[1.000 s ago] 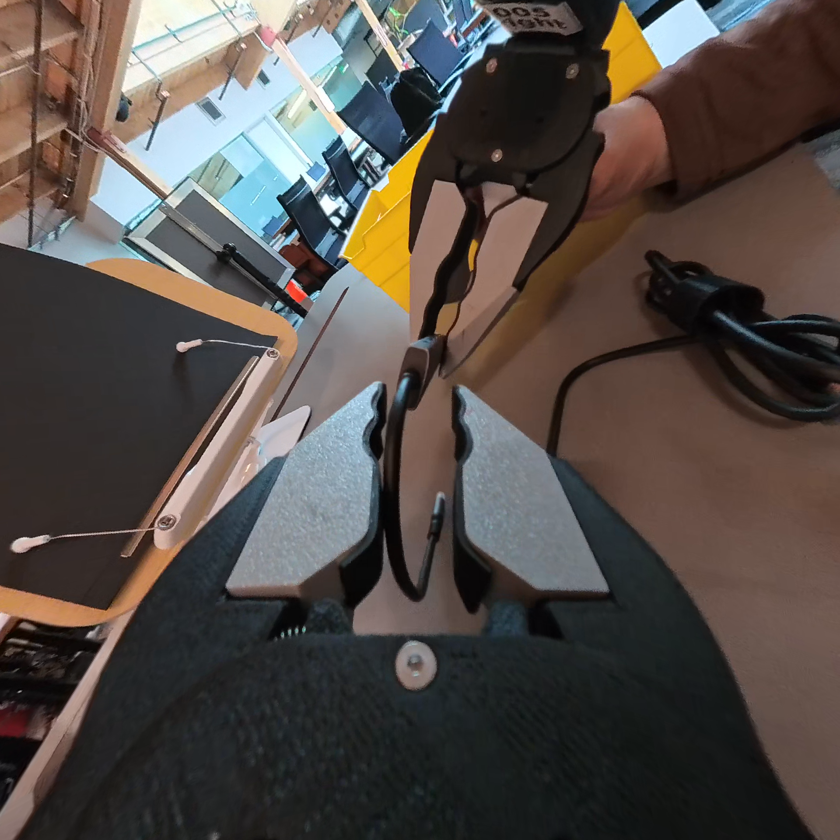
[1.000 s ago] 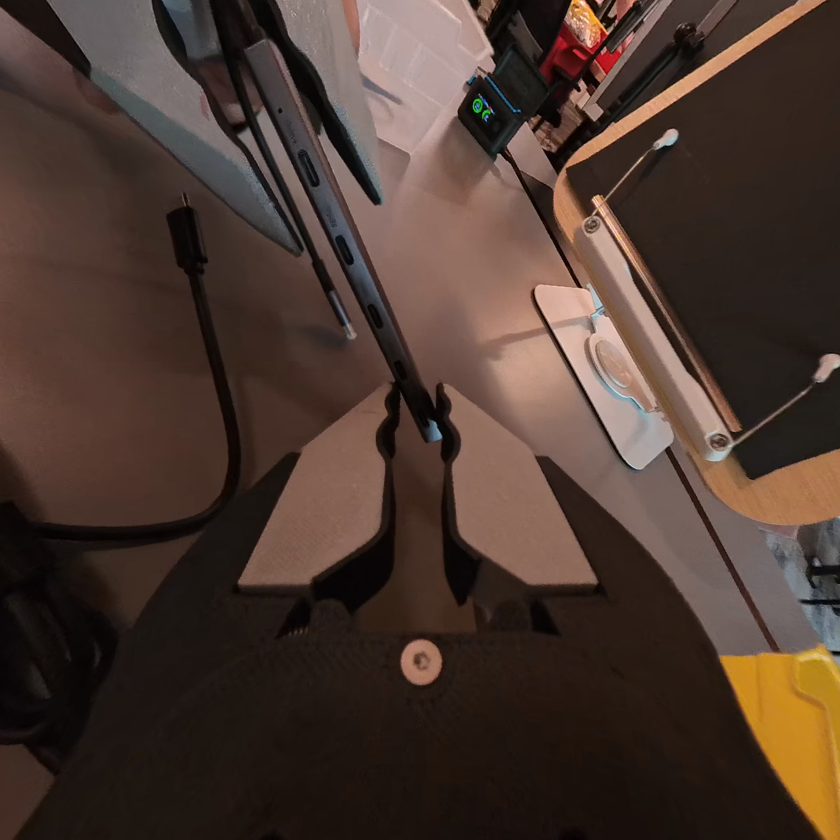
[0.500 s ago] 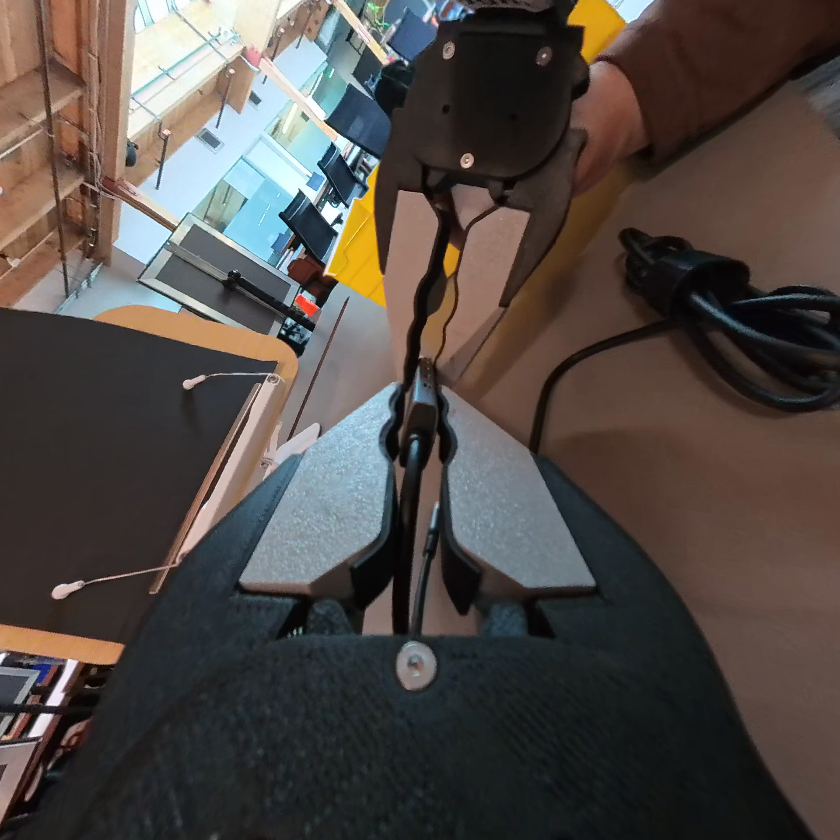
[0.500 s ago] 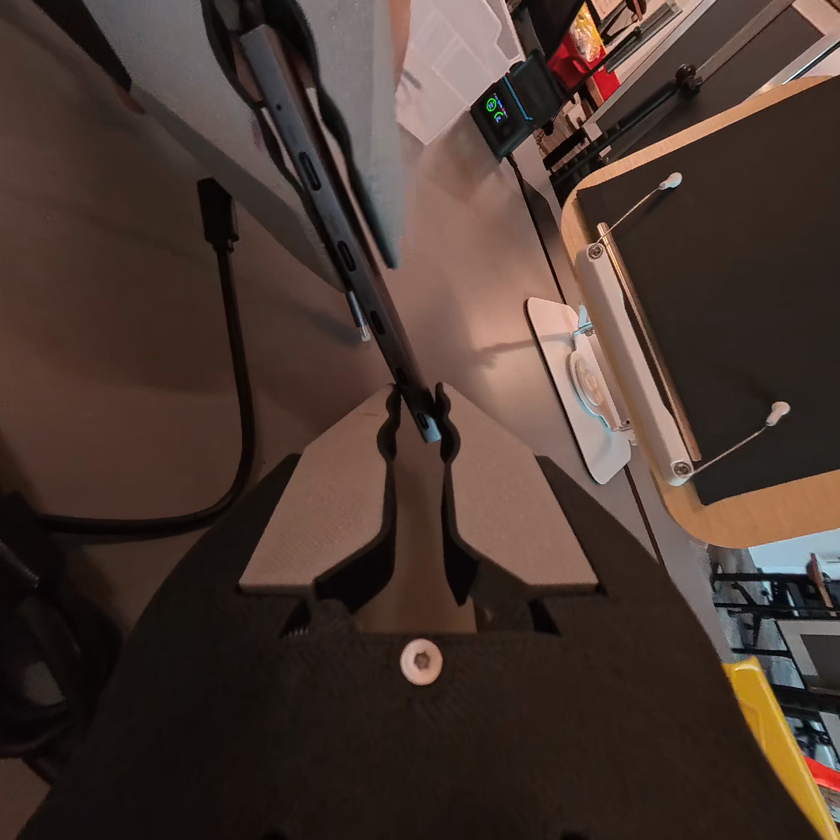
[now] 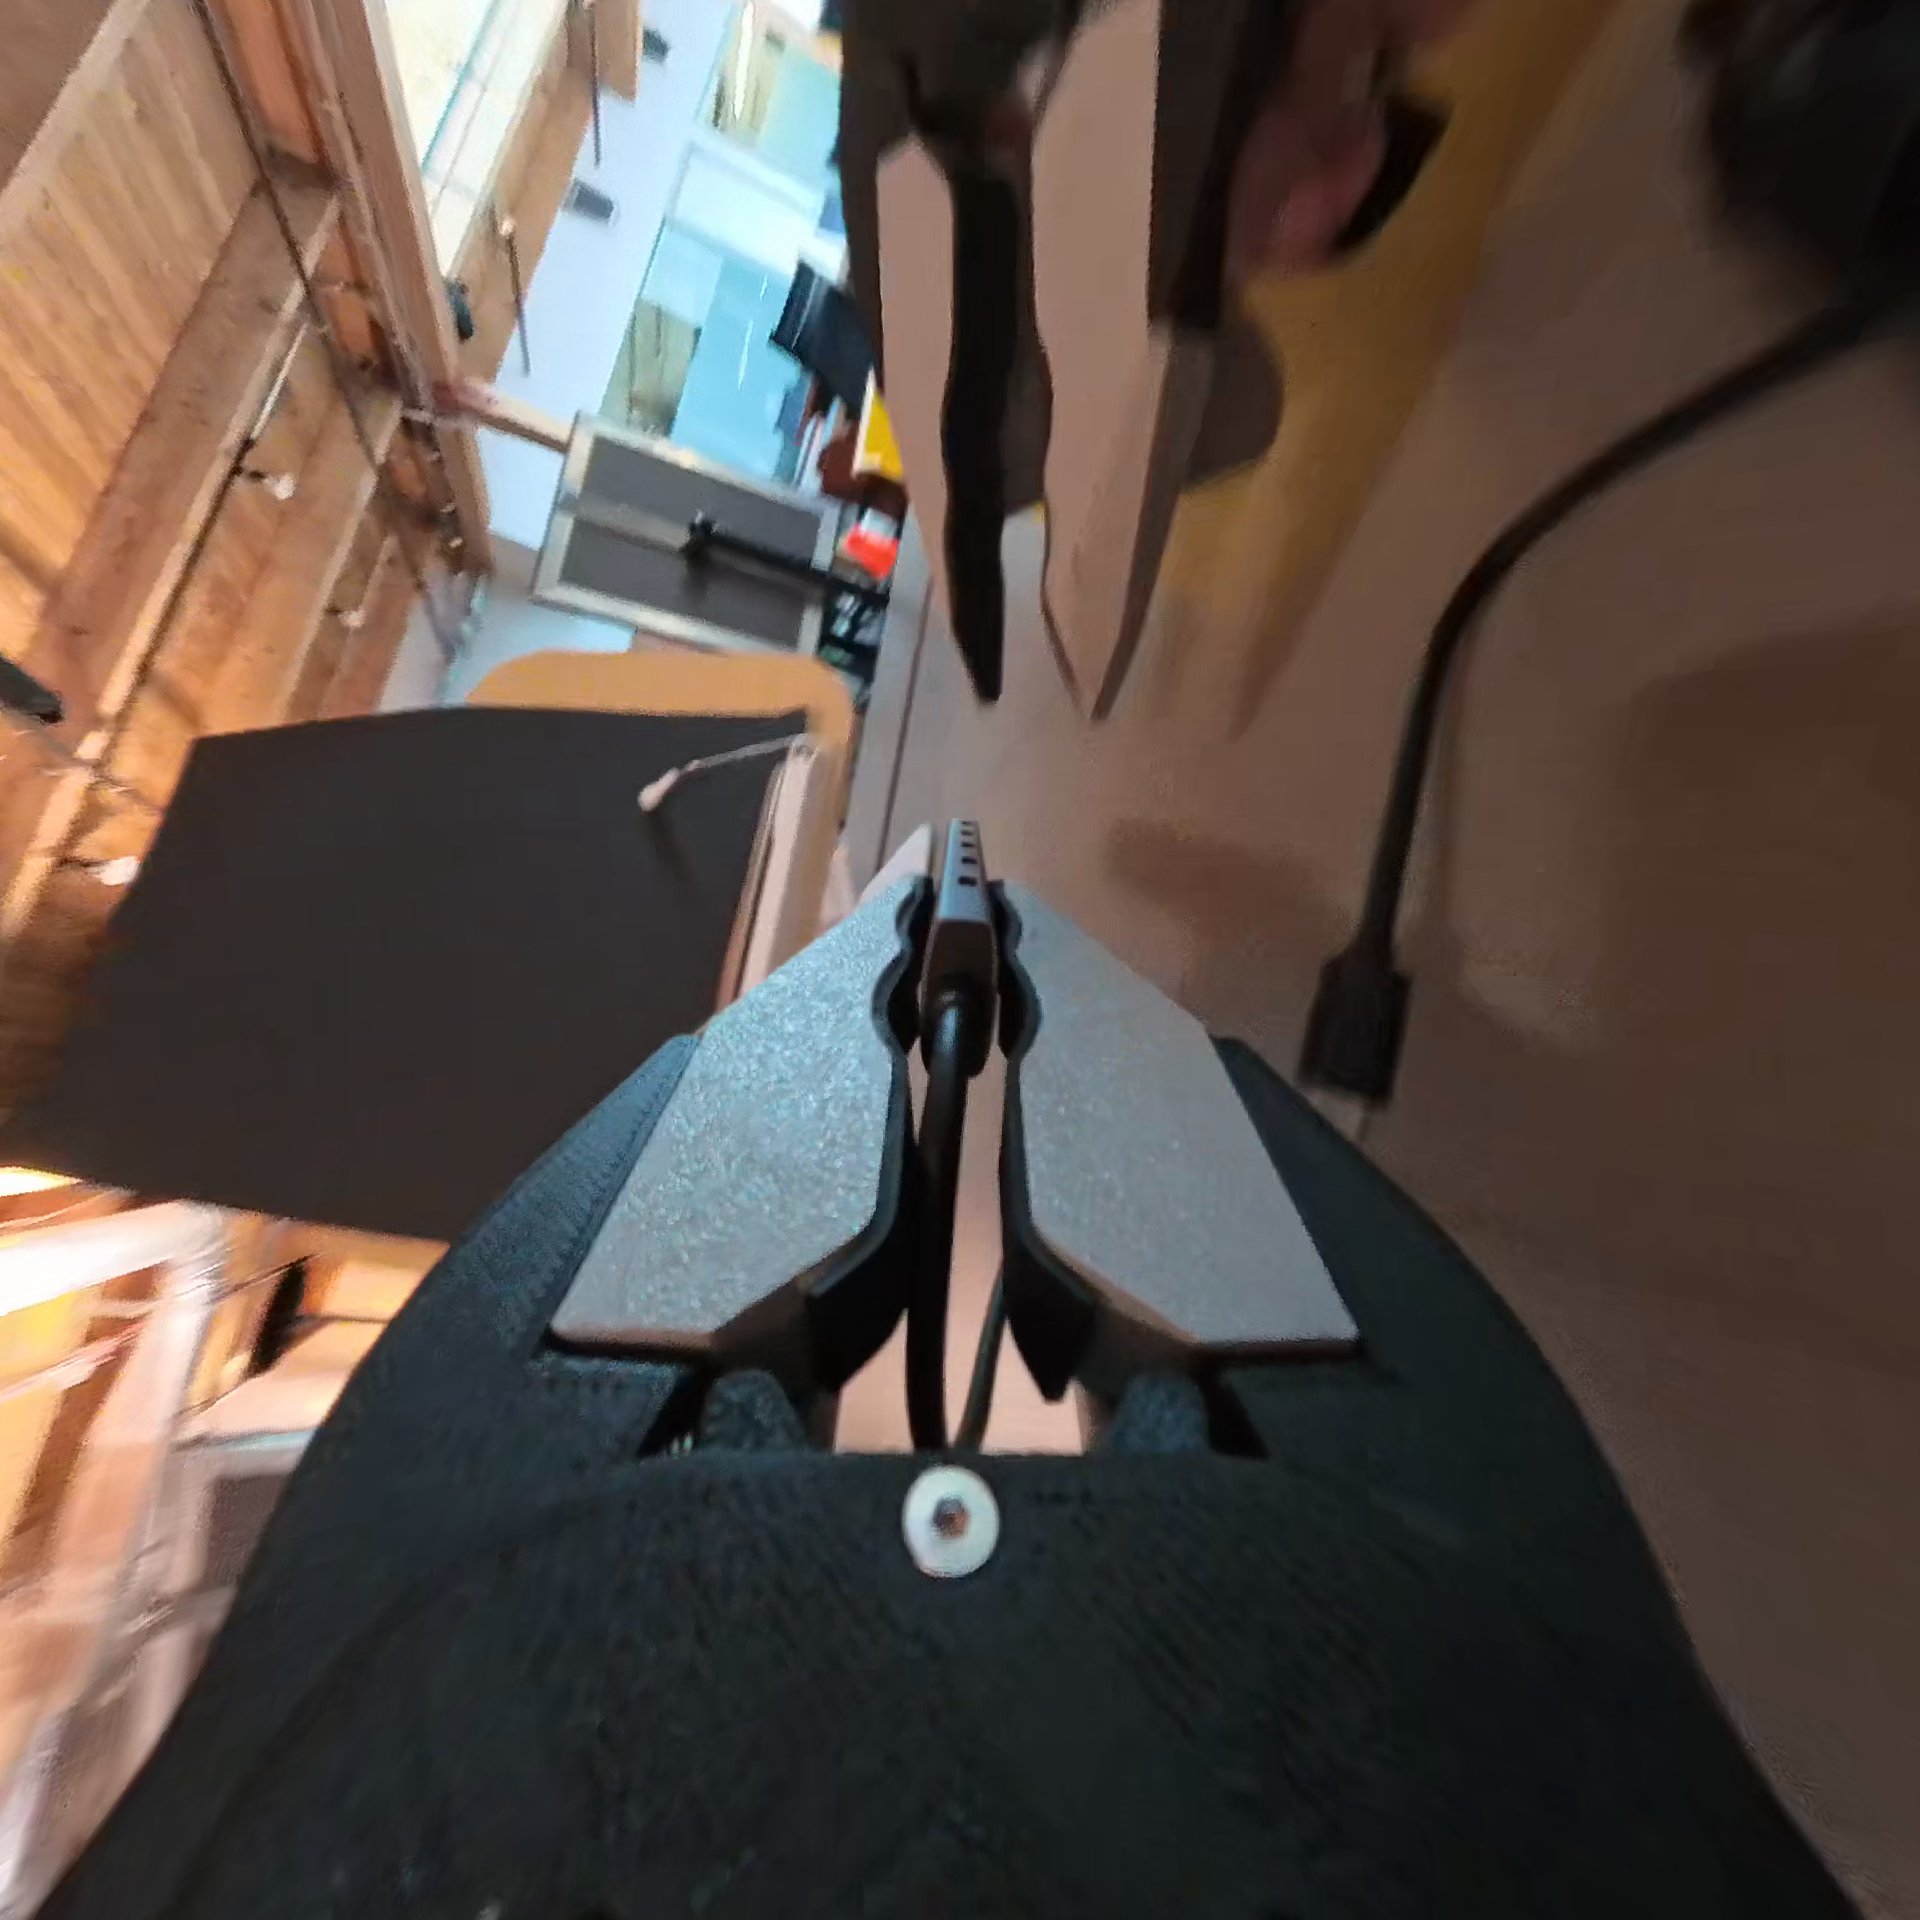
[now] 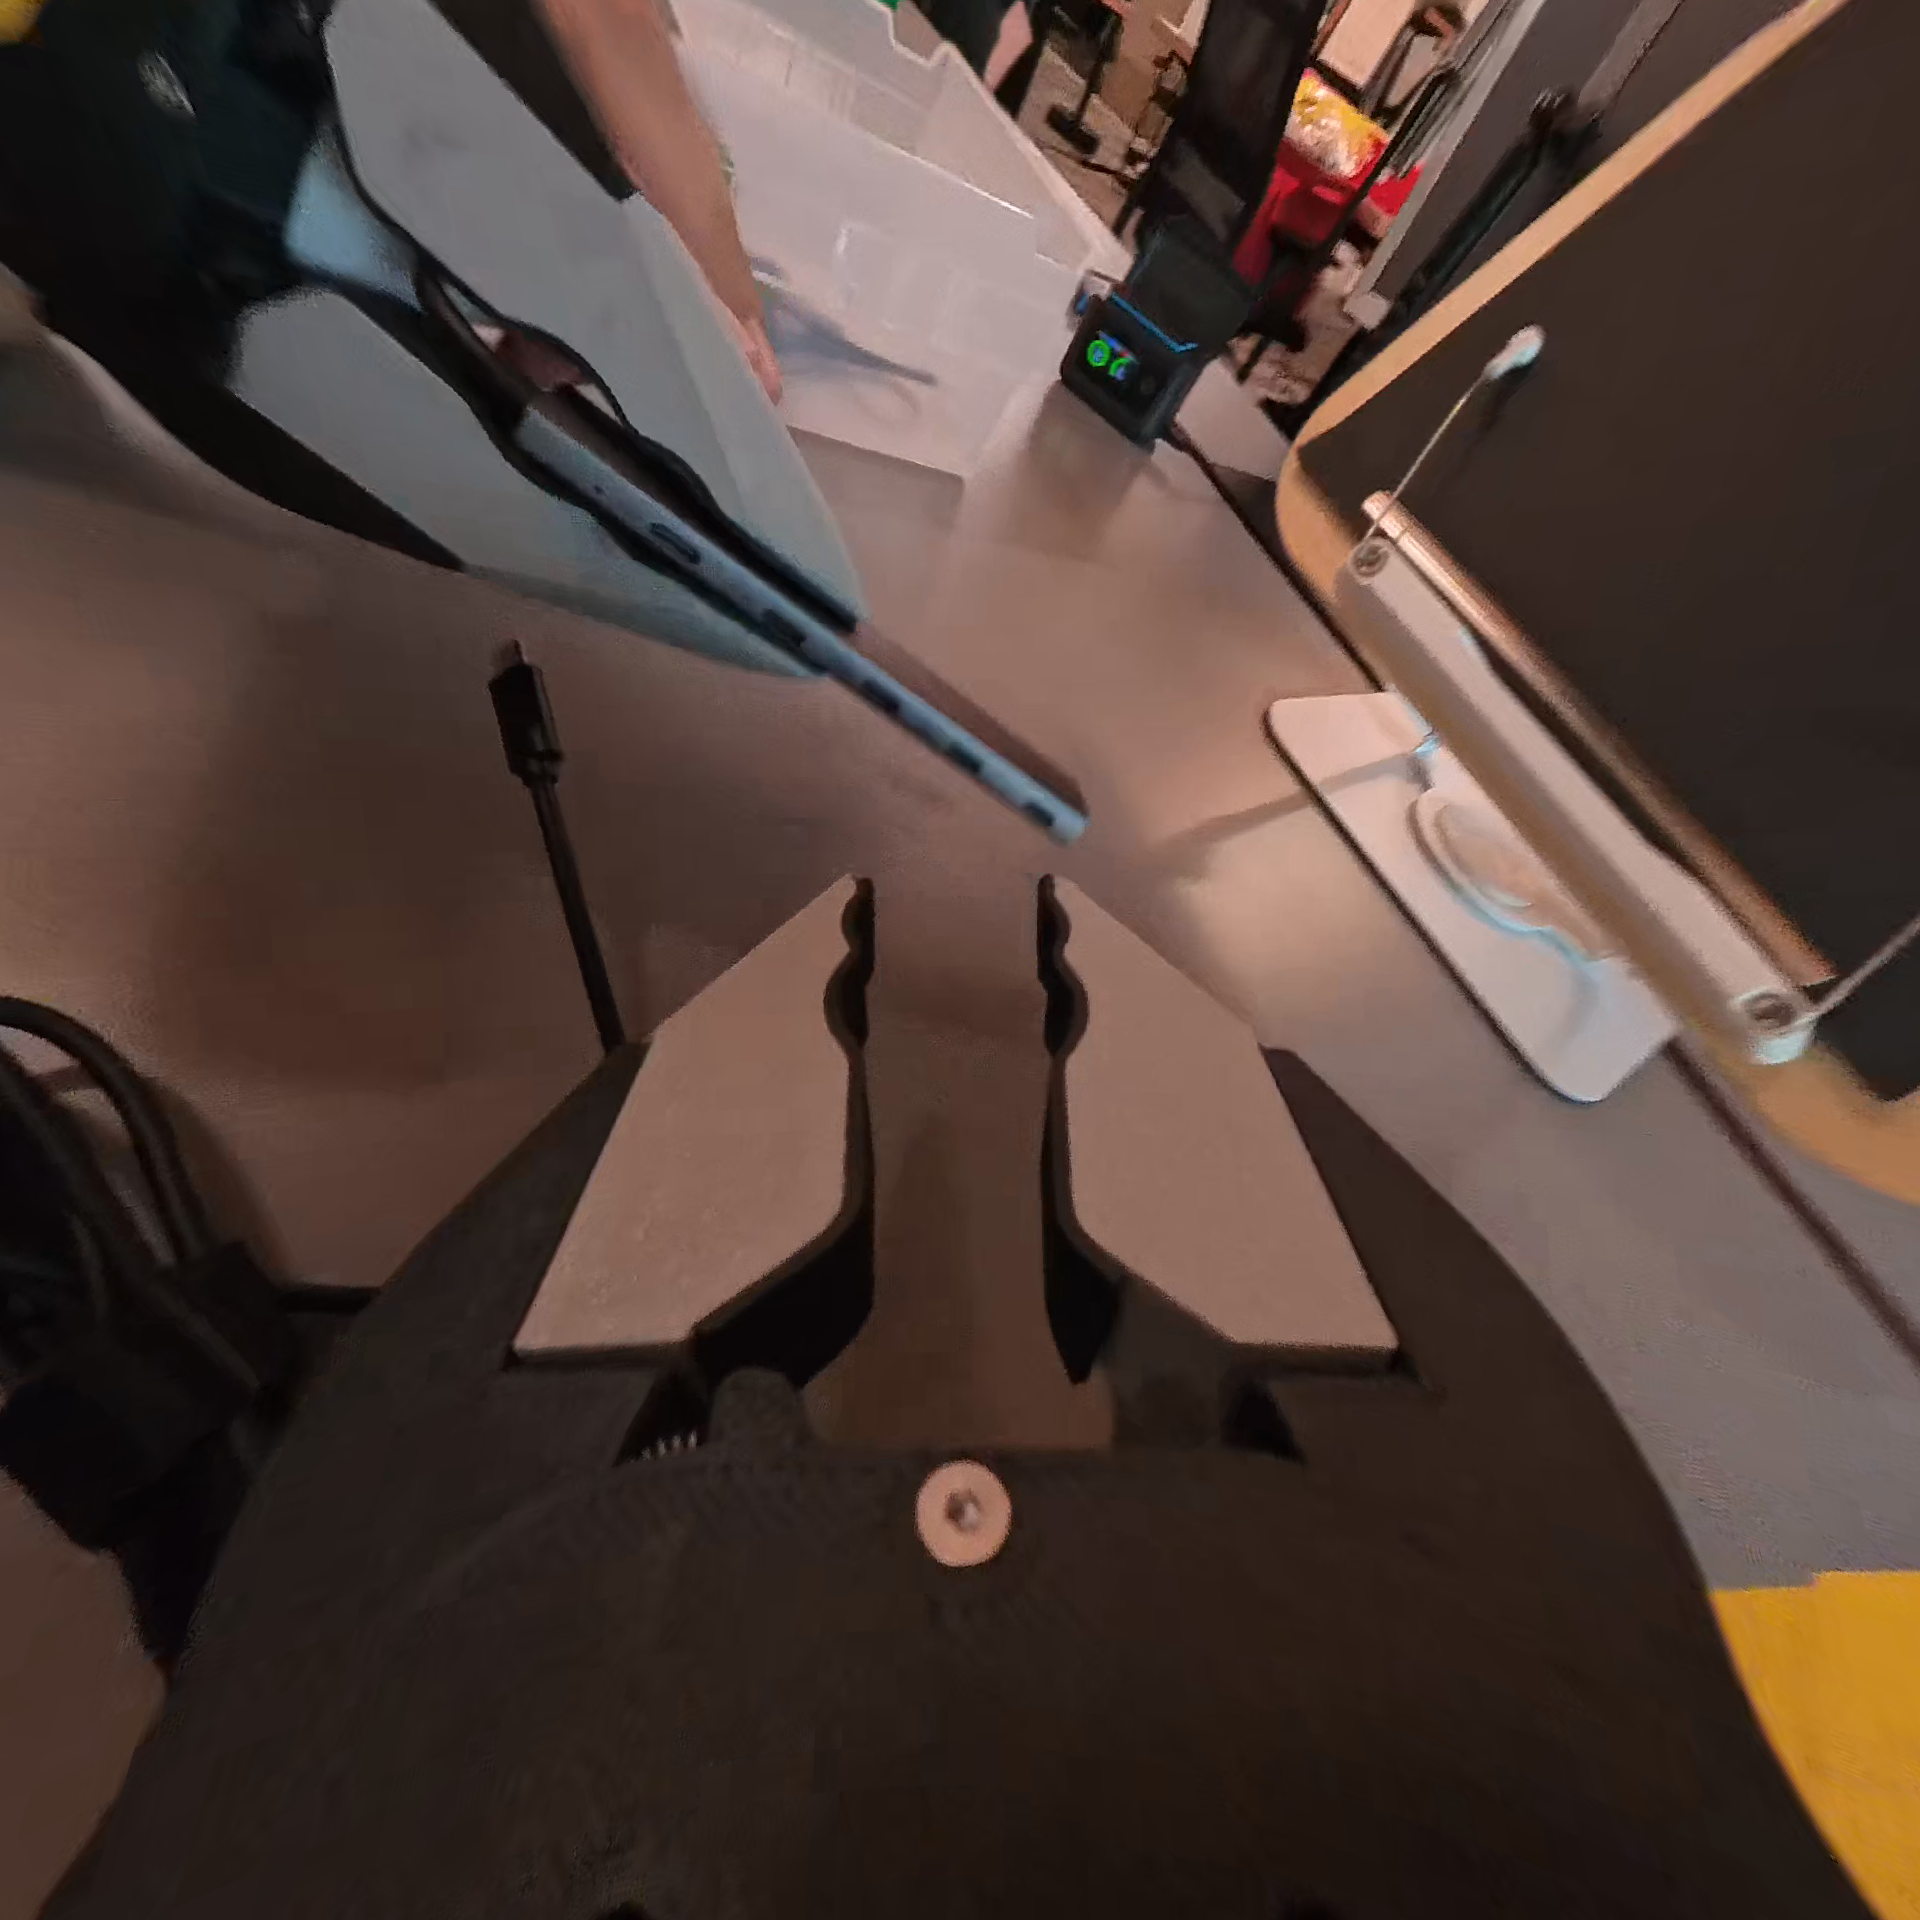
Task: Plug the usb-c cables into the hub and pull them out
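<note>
Grey and slim, the hub [image 6: 831, 665] is clamped edge-up between the fingers of the left gripper [image 5: 961, 904], with its row of ports showing along the narrow side and its far end poking out past the fingertips, above the table [image 6: 1091, 582]. Its own black lead [image 5: 935, 1195] runs back between the fingers toward the gripper body.

Across from it the right gripper [image 6: 951, 894] stands with a clear gap between its fingers, gripping nothing, its tips just short of the hub's free end and apart from it. In the left wrist view that gripper is a blur near the top.

One black USB-C cable [image 6: 551, 831] lies loose on the table beside the hub, plug [image 5: 1351, 1023] bare and in no port. It leads off to a dark coil [image 6: 94, 1195] at the table's edge.

Farther back sits a clear plastic bin [image 6: 894, 239]; what lies in it is too smeared to tell. Near it stands a small black device [image 6: 1132, 358] with a lit screen. A black board [image 6: 1714, 436] with a wooden rim stands to the side, a white stand [image 6: 1455, 883] at its foot, and a yellow bin [image 6: 1839, 1745] shows at the corner
</note>
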Demonstrator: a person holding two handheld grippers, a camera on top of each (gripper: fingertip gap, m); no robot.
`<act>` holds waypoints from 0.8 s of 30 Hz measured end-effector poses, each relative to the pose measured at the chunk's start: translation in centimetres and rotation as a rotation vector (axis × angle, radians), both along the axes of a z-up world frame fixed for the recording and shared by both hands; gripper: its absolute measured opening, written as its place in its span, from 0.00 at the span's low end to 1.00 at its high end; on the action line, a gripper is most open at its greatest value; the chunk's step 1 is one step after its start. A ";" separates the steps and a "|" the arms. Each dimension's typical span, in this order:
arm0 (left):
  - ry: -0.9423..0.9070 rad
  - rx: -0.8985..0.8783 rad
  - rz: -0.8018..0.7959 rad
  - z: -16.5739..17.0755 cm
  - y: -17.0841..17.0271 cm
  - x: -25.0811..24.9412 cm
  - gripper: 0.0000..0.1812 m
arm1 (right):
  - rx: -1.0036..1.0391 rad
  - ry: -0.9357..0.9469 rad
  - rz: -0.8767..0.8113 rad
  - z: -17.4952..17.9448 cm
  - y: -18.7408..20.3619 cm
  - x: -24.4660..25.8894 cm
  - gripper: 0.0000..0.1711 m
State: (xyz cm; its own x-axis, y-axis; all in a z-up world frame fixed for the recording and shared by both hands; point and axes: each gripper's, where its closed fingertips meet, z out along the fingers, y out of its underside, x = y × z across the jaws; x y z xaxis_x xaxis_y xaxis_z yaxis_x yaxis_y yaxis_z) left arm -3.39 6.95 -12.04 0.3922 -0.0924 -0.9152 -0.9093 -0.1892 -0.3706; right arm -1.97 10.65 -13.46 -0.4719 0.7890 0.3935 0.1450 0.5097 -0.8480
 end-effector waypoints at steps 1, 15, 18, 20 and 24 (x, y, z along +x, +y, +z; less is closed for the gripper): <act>0.042 0.007 0.036 0.0 -0.3 -1.0 0.04 | -0.054 -0.031 0.032 -0.1 -0.3 0.3 0.16; 0.051 0.054 0.089 -0.4 -2.0 -2.6 0.04 | -0.133 -0.271 0.359 -1.9 -7.8 1.7 0.17; 0.032 0.063 0.105 -0.3 -2.0 -3.0 0.04 | -0.018 -0.229 0.370 -2.6 -8.3 1.7 0.19; 0.019 0.075 0.117 -0.2 -2.1 -3.4 0.04 | 0.059 -0.179 0.366 -2.7 -8.5 1.8 0.19; 0.017 0.084 0.127 -0.1 -1.9 -3.5 0.04 | 0.138 -0.143 0.311 -3.0 -8.6 1.3 0.17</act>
State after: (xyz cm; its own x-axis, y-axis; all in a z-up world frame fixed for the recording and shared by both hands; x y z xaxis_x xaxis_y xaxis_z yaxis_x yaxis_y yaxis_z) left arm -6.91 5.01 -12.19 0.3805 0.0341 -0.9241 -0.8862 -0.2723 -0.3749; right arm -0.69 2.01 -16.43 -0.7387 0.5431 0.3992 0.0771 0.6564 -0.7504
